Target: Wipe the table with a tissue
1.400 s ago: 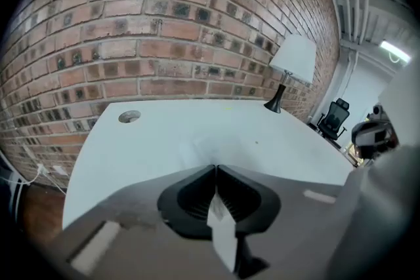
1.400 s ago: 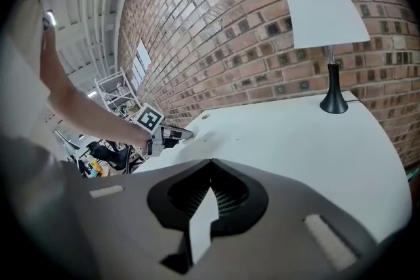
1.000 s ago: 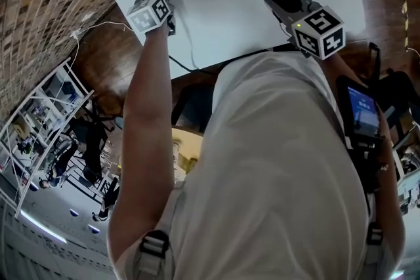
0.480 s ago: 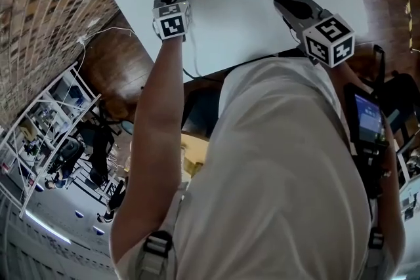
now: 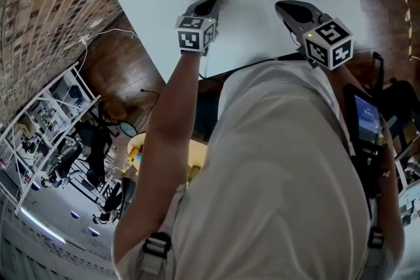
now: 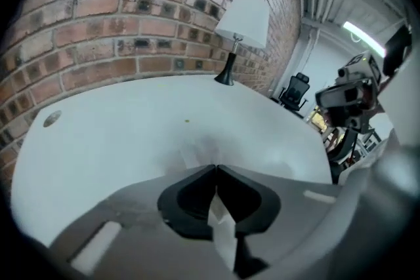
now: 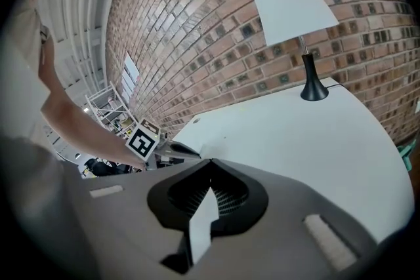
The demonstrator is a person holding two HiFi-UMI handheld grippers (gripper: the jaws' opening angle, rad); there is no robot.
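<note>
Your left gripper (image 6: 215,168) was pinched on the tissue (image 6: 195,153), with little showing past its tips. Tilting lower risked bare jaws scraping the table (image 6: 111,134). Right gripper (image 7: 210,160) was closed, empty.

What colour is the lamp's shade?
White. The shade shows best in the right gripper view.

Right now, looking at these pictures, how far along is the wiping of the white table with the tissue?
Done: the crumpled white tissue is picked up, with the left hand-held gripper shut on it. In hand: the tissue is pressed against the white table. Left: a small yellowish speck lies beyond the tissue, so wiping looks unfinished. The right hand-held gripper is shut and holds nothing.
</note>
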